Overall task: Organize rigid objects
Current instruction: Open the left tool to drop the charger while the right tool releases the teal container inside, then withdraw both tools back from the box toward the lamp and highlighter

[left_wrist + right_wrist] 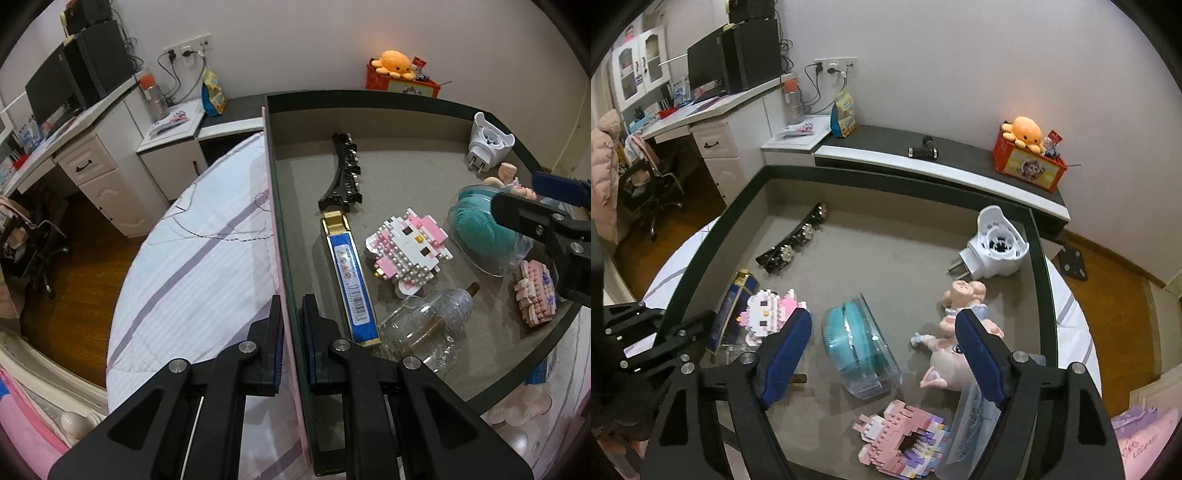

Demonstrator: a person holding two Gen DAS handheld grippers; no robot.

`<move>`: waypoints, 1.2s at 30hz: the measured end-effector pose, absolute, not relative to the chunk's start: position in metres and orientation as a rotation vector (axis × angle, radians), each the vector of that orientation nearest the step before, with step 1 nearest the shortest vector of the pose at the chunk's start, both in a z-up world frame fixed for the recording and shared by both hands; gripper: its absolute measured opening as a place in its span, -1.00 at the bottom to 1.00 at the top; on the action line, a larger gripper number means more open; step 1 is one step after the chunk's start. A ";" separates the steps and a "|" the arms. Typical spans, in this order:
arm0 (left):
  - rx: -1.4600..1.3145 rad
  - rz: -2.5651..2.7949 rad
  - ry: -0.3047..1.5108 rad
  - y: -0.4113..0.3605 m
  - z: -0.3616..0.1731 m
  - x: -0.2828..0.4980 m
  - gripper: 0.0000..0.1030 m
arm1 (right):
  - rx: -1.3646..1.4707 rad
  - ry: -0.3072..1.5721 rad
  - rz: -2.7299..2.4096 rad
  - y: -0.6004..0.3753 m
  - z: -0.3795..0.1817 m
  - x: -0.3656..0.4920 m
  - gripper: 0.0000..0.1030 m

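Bedding (192, 280), white with grey stripes, carries a dark-rimmed box (291, 206); my left gripper (291, 321) pinches its wall. Inside lie a teal brush case (857, 350), pink doll (956, 332) and brick-built cat (408, 249). My right gripper (886, 350) hangs spread, empty.

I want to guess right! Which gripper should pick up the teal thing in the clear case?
Probably the right gripper: it is open right above the teal case. The left gripper is clamped on the box wall.
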State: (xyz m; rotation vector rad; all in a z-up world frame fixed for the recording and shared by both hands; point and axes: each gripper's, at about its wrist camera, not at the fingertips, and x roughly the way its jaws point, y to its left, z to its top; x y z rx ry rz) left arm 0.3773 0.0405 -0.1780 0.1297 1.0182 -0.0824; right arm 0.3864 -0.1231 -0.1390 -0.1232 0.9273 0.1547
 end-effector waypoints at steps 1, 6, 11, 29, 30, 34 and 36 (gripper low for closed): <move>0.130 -0.074 1.016 0.042 -0.179 0.377 -0.74 | -0.119 0.926 0.148 -0.125 -0.139 0.386 0.58; 0.126 -0.022 1.018 0.045 -0.176 0.374 0.25 | -0.071 0.899 0.166 -0.137 -0.135 0.371 0.58; 0.122 0.008 0.958 0.048 -0.160 0.354 0.67 | -0.072 0.877 0.137 -0.141 -0.128 0.353 0.58; 0.099 0.012 0.735 0.037 -0.092 0.232 0.98 | -0.043 0.688 0.097 -0.164 -0.058 0.205 0.59; 0.099 0.006 0.726 0.035 -0.089 0.225 0.98 | -0.043 0.676 0.092 -0.164 -0.055 0.196 0.59; 0.105 -0.030 0.689 0.025 -0.080 0.201 0.99 | -0.042 0.649 0.073 -0.169 -0.051 0.165 0.59; 0.118 -0.041 0.694 0.020 -0.081 0.196 0.99 | -0.045 0.655 0.059 -0.170 -0.055 0.160 0.60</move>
